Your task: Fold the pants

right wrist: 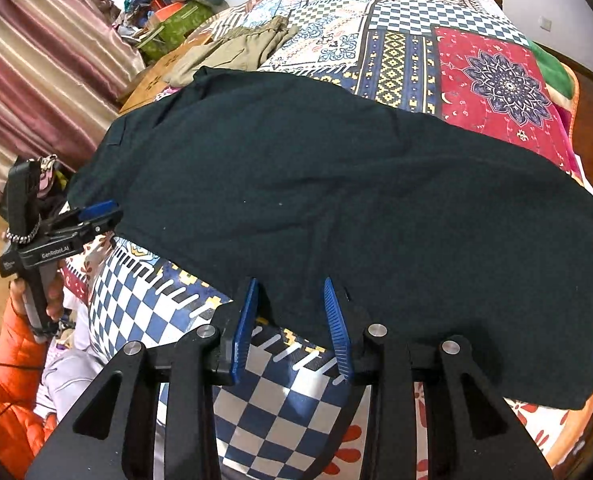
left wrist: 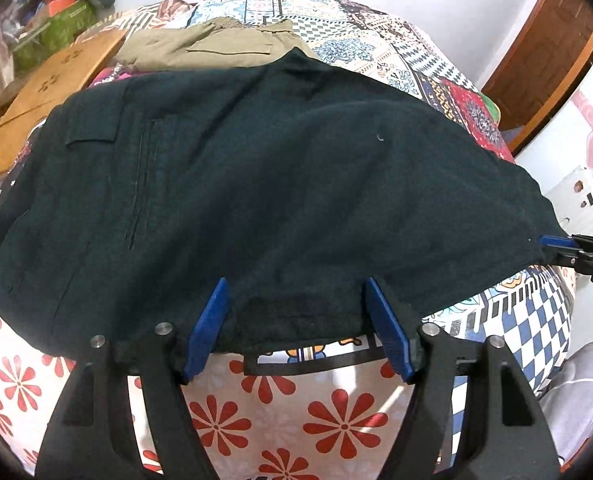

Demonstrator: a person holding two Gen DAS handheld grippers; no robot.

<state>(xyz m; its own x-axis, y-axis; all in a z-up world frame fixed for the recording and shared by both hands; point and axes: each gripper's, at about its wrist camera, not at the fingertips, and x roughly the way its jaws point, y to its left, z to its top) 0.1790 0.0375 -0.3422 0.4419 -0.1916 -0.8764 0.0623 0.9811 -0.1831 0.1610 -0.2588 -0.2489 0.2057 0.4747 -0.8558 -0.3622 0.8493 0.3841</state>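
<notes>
A: Since the dark pants (left wrist: pixel 256 184) lie spread flat on the bed (left wrist: pixel 256 412) just ahead of both tongs, how far along, approx?

B: Early-to-mid, I'd judge. They look doubled leg-on-leg already, w/ the pocket side up, but full length is still out. Crosswise folds remain.

A: Left tongs (left wrist: pixel 296 312)?

B: Spread wide, straddling the near edge of the fabric. Blue pads sit on either side of a thick hem or waistband bit, not pinching it.

A: Right tongs (right wrist: pixel 292 312)?

B: Also apart, less wide, tips at the pants' near edge; touching or just above, can't tell. No grip.

A: Anything beyond?

B: Khaki pants (left wrist: pixel 212 48) at the far side past the dark pair, brown board (left wrist: pixel 56 92) far left of the left tongs, curtain (right wrist: pixel 44 80) further off.
</notes>
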